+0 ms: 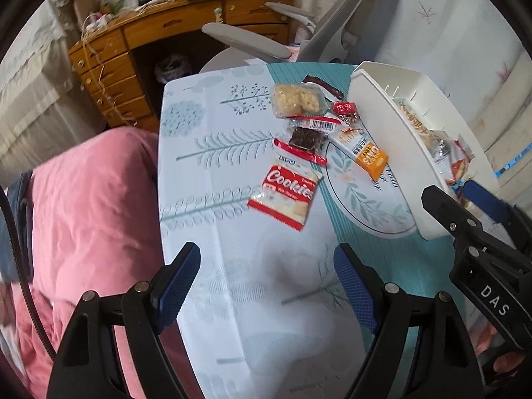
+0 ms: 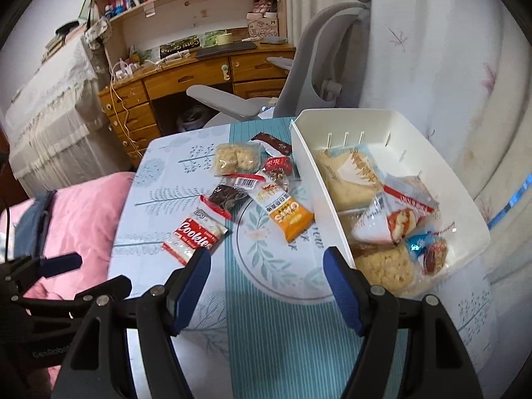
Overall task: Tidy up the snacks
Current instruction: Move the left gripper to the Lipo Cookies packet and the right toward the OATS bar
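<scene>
**Snacks half sorted, both grippers empty**

We note the left gripper [image 1: 266, 282] over bare tablecloth [image 1: 206, 199], jaws well apart, nothing between them. Beyond it lies the loose pile: Cookies packet [image 1: 286, 196], dark brownie bar [image 1: 304, 138], rice-crisp pack [image 1: 297, 99], orange bar [image 1: 370, 158] (partly on the round placemat [image 2: 282, 259]). The right gripper [image 2: 266, 282] also gapes empty, just beside the white bin [image 2: 465, 199], which holds several packets.

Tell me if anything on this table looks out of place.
The white bin holds several snacks, but a loose pile, including the Cookies pack and orange bar, lies overlapping on the tablecloth beside it.
</scene>
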